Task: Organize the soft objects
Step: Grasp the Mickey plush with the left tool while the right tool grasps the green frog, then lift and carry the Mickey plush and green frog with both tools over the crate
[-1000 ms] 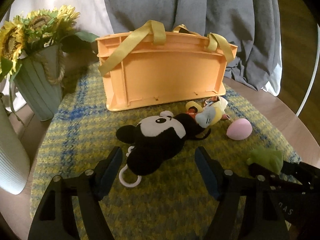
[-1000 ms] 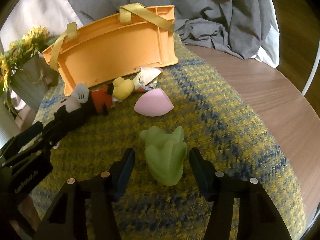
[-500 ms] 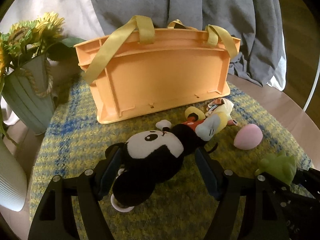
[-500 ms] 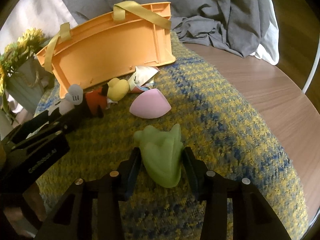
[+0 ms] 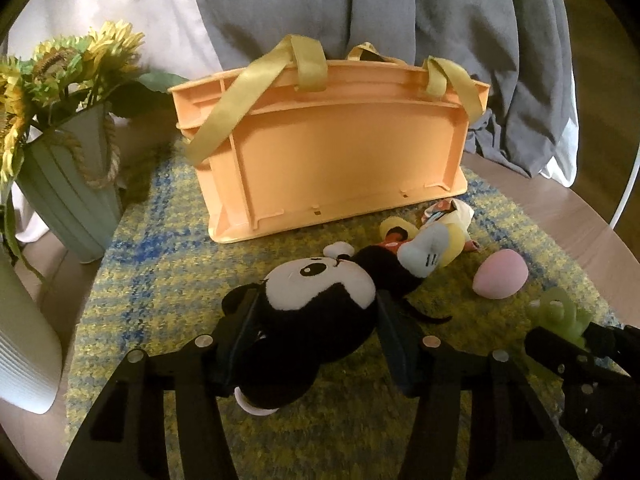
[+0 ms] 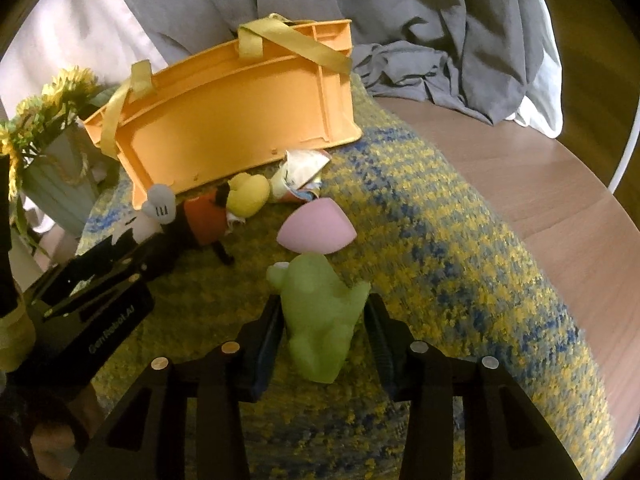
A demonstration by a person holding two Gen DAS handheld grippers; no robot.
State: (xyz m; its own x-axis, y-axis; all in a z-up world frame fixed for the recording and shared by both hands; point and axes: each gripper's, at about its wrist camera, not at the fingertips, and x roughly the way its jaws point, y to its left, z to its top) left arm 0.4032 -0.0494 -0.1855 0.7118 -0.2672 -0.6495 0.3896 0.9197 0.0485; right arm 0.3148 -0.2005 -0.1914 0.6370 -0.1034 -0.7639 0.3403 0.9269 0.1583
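Left claw (image 5: 316, 320) is closing around the black-and-white mouse plush (image 5: 316, 316); the head and body sit between the jaws, pads at or nearly at the fur on both sides, grip not yet firm. Plush lies on its side on the yellow-blue woven mat (image 5: 160, 280), near centre, with its gloved hand and yellow shoe trailing far-right toward the orange basket (image 5: 340, 160).

Right claw (image 6: 322, 320) is clenched on the green squishy toy (image 6: 320, 312), which looks like a frog or dino shape; cannot tell which. Pads press its flanks, and it rests on the mat, near centre of the right wrist view.

Handling: the plush is likely light, stuffed and compressible, so the jaws will sink in; the wide body is the best hold, since limbs and the white ring would flop. The green toy is likely soft and springy, may bulge or squirt out if squeezed at a tapered end, so mid-body is safest.

Pink egg-shaped sponge (image 6: 316, 228) lies just beyond the green toy, loose on the mat. The basket stands at the far edge of the mat, with a sunflower vase (image 5: 68, 200) on the counter far-left.
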